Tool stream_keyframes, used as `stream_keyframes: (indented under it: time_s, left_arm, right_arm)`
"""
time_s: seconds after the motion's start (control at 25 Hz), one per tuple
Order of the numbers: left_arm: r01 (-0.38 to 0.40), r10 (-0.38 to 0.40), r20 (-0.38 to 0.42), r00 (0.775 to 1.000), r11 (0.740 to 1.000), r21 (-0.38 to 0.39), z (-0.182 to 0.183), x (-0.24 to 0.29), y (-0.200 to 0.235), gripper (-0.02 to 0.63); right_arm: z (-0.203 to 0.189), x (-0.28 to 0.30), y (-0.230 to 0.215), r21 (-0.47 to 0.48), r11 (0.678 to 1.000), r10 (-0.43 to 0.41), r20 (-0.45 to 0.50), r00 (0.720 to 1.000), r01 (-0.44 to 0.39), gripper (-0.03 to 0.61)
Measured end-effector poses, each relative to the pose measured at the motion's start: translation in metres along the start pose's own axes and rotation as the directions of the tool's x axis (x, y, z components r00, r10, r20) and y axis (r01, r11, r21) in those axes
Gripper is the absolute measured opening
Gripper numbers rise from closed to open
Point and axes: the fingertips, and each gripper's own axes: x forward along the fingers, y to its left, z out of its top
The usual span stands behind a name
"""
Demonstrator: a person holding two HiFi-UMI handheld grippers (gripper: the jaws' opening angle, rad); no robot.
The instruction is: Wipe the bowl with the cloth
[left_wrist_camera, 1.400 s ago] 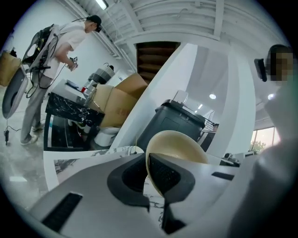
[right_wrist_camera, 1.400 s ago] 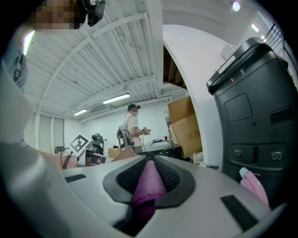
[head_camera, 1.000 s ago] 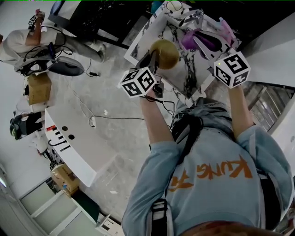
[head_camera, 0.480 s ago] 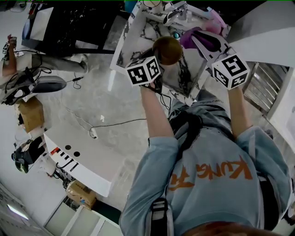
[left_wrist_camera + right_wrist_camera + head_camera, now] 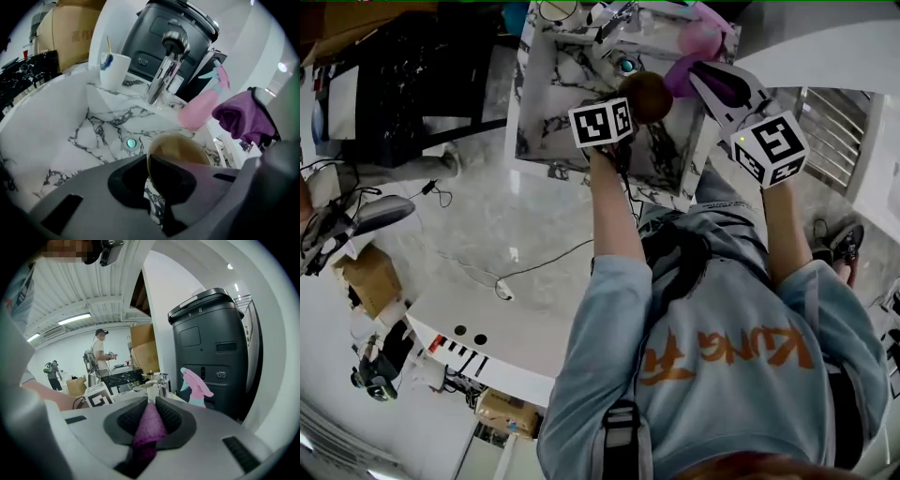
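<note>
My left gripper [image 5: 628, 101] is shut on the rim of a brown bowl [image 5: 647, 95], held tilted above the marble sink [image 5: 553, 94]. In the left gripper view the bowl [image 5: 183, 151] sits edge-on in the jaws of the left gripper [image 5: 151, 171], its hollow facing away. Just right of the bowl, my right gripper [image 5: 701, 75] is shut on a purple cloth [image 5: 682, 81]. The right gripper view shows the cloth [image 5: 150, 426] pinched between the jaws of the right gripper [image 5: 150, 405]. The cloth [image 5: 243, 117] hangs apart from the bowl.
A chrome faucet [image 5: 166, 65], a white cup [image 5: 112, 70] and a pink spray bottle [image 5: 199, 110] stand along the sink's back edge. The drain [image 5: 131, 143] lies below the bowl. A black machine [image 5: 211, 348] rises behind. People [image 5: 101, 357] stand far off.
Both grippers have come down and forward over the sink. The bowl has sunk towards the basin, still gripped. The cloth has stayed in the right jaws, close beside the bowl.
</note>
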Motion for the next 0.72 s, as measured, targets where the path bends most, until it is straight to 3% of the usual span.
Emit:
stream_keyframes:
  time_s: [0.44,0.72]
  left_arm:
    - [0.002,0.009,-0.142,0.990,0.997,0.076,-0.030,0.071,0.013,0.029]
    - [-0.023,0.037,-0.143,0.989,0.995,0.098,-0.041,0.088,0.025,0.029]
  right_arm:
    - [-0.018,-0.014,-0.015,0.040,0.996,-0.076,-0.023,0.997,0.077,0.066]
    - [-0.027,-0.016,-0.008,0.044,0.996,-0.080,-0.041,0.996,0.082,0.066]
